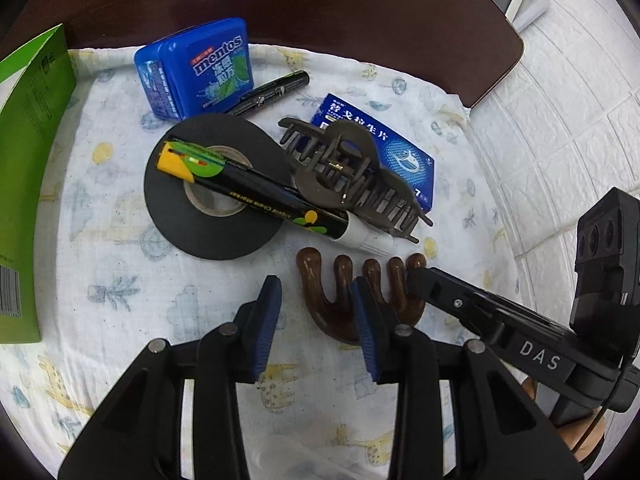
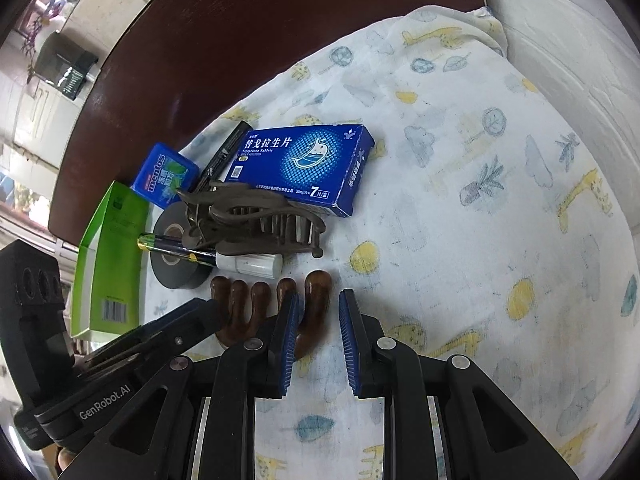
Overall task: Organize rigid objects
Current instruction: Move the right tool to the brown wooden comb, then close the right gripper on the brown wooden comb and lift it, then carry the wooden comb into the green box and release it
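Two grippers hung low over the cloth (image 2: pixel 460 208), both pointed at the brown comb (image 1: pixel 360 280). It lay near the cloth's near edge, teeth pointing toward the pile, just beside the white end of the marker (image 1: pixel 256 192) but seemingly apart from it.

Left gripper (image 1: pixel 316 320): jaws parted wide, nothing held. Its right pad (image 1: pixel 368 328) sat over the comb's curved back, the left pad over bare cloth. Right gripper (image 2: pixel 318 340): jaws open partway, empty. The outermost tooth showed at the gap, close against the left pad (image 2: pixel 286 344); contact could not be judged.

Handling, as a judgement: comb looked hard, glossy and light, likely slick against the pads. It lay flat, so a pinch from above across the thick curved back seemed safer than on a single tooth, which might twist or snap.

Pile behind, toward the cloth's far edge: hair claw (image 1: pixel 352 176) resting on the marker and overlapping the pill box (image 1: pixel 392 148), marker across the tape roll (image 1: pixel 216 188), mints tin (image 1: pixel 200 68), black pen (image 1: pixel 272 92). Green box (image 1: pixel 28 184) stood at the left edge.
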`<state>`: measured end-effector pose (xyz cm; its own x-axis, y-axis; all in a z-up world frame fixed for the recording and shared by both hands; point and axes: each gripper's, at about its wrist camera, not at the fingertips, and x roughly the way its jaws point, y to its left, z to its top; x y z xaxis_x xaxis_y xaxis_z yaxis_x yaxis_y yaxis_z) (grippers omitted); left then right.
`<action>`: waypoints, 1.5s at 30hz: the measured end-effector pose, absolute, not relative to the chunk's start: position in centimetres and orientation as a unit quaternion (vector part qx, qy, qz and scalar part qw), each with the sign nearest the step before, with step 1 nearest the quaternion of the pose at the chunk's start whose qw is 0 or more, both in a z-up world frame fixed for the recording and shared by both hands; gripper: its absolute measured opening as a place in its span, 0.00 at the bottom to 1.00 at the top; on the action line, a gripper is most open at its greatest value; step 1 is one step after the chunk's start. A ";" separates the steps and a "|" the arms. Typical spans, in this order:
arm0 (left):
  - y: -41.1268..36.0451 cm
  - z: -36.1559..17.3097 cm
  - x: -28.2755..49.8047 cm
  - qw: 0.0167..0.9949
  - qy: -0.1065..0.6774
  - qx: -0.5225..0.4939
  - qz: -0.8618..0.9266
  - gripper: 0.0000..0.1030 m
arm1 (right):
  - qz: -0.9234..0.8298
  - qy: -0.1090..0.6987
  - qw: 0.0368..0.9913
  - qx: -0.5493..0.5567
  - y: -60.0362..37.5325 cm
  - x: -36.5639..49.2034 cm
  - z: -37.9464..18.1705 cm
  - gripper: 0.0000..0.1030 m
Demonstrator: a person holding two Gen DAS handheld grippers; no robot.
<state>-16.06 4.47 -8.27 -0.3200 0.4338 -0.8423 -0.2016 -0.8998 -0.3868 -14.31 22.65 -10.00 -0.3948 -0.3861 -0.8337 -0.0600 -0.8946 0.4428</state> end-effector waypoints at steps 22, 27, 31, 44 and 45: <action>2.2 -8.3 -13.7 0.190 -0.099 -0.544 0.811 0.30 | -0.810 -0.156 0.138 0.549 19.0 -12.1 -9.7 0.24; 2.7 -8.3 -13.7 0.187 -0.079 -0.540 0.817 0.30 | -0.803 -0.167 0.135 0.556 19.4 -12.1 -9.9 0.24; 2.2 -8.1 -13.7 0.189 -0.087 -0.528 0.823 0.31 | -0.802 -0.170 0.140 0.556 18.9 -12.4 -9.9 0.27; -0.7 -2.5 -12.1 0.183 -0.077 -0.456 0.868 0.31 | -0.840 -0.153 0.163 0.495 16.3 -11.4 -5.3 0.27; -1.4 -2.0 -11.9 0.180 -0.079 -0.451 0.871 0.31 | -0.842 -0.152 0.167 0.491 15.9 -11.4 -4.8 0.27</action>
